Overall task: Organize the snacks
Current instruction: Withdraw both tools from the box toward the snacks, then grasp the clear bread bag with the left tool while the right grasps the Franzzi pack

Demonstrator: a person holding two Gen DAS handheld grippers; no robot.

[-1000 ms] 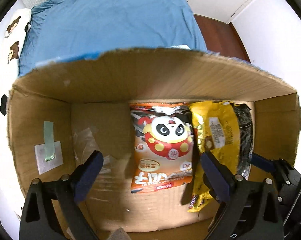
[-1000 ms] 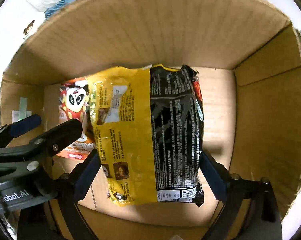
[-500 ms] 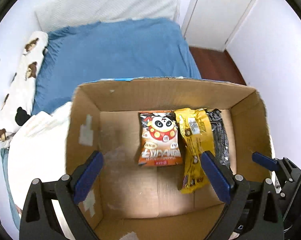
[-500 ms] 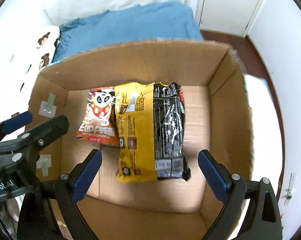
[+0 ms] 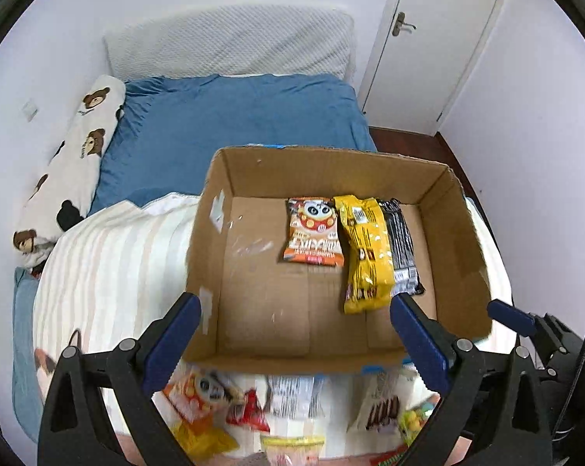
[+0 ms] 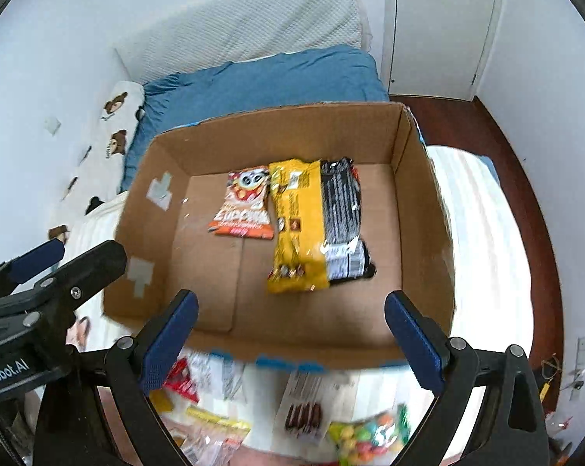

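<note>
An open cardboard box (image 5: 467, 233) (image 6: 420, 194) sits on the bed. On its floor lie an orange panda snack bag (image 5: 313, 231) (image 6: 245, 204) and, to its right, a yellow and black packet (image 5: 366, 256) (image 6: 311, 225). Both grippers hang above the box's near edge. My left gripper (image 5: 296, 339) is open with nothing between its fingers. My right gripper (image 6: 290, 339) is open too and holds nothing. Loose snack packets lie on the bedding in front of the box: a panda bag (image 5: 199, 388), a white chocolate-stick packet (image 6: 304, 407) and a bag of coloured candies (image 6: 370, 435).
The bed has a striped white cover (image 5: 110, 264), a blue sheet (image 5: 234, 116) and a bear-print pillow (image 5: 71, 163) along the left wall. A white door (image 5: 440, 39) and dark wood floor (image 6: 498, 147) lie to the right. The left gripper's body (image 6: 40, 291) shows at left in the right wrist view.
Both grippers have pulled up and back out of the box. The box now looks small, and the loose snacks in front of it have come into view.
</note>
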